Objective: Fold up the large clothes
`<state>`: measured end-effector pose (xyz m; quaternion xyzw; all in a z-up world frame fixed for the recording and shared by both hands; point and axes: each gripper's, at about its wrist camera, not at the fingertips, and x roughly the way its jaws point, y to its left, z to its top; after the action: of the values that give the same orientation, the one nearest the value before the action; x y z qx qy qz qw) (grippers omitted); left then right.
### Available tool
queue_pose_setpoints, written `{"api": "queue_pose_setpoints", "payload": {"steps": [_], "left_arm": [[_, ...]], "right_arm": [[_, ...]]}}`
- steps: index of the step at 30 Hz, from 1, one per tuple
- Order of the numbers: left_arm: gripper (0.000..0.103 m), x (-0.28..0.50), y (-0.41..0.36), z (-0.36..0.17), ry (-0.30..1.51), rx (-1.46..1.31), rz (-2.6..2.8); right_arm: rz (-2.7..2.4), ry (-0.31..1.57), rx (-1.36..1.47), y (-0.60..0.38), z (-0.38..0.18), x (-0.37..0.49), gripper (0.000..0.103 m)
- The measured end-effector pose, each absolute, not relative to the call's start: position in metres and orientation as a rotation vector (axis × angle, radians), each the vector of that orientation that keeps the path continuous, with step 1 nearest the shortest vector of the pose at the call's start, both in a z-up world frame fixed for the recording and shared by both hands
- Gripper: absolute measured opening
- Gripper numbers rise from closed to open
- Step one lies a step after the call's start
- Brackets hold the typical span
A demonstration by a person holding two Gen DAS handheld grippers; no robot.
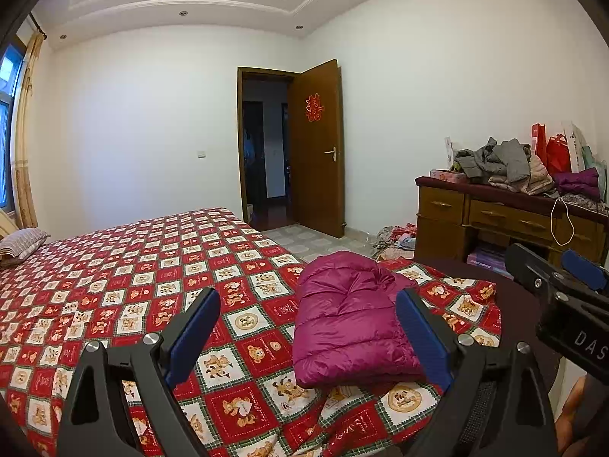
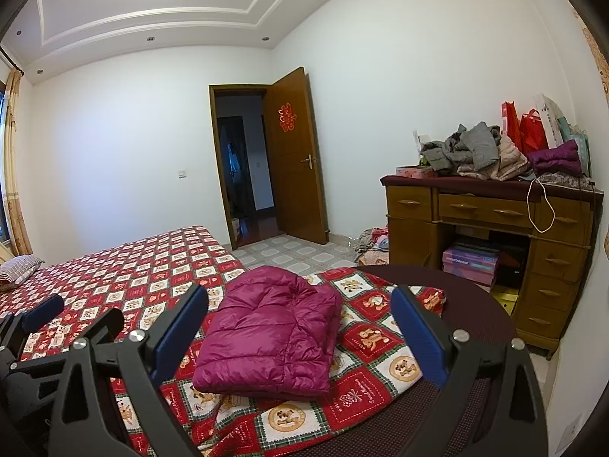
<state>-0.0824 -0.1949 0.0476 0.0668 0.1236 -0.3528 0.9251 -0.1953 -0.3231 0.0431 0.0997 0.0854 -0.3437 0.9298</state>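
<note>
Magenta jacket (image 2: 272, 327) sits folded on the bed (image 2: 125, 266). Left tool (image 1: 308, 327) and right tool (image 2: 300, 323) both spread wide, holding nothing, above it.

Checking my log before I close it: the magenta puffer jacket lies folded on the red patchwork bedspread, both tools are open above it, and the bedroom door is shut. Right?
Not quite: the door stands open, as the right wrist view shows. The rest holds: the jacket lies folded on the bedspread, with the left tool and right tool both open.
</note>
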Motion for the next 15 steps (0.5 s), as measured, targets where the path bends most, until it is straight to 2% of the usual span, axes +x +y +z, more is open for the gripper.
{"api": "queue_pose_setpoints", "payload": {"steps": [15], "left_arm": [[0.094,-0.0804,-0.2019,0.0482,0.242,0.136,-0.697]], "right_arm": [[-0.705,0.173,0.201,-0.3255,0.0438,-0.1945,0.098]]}}
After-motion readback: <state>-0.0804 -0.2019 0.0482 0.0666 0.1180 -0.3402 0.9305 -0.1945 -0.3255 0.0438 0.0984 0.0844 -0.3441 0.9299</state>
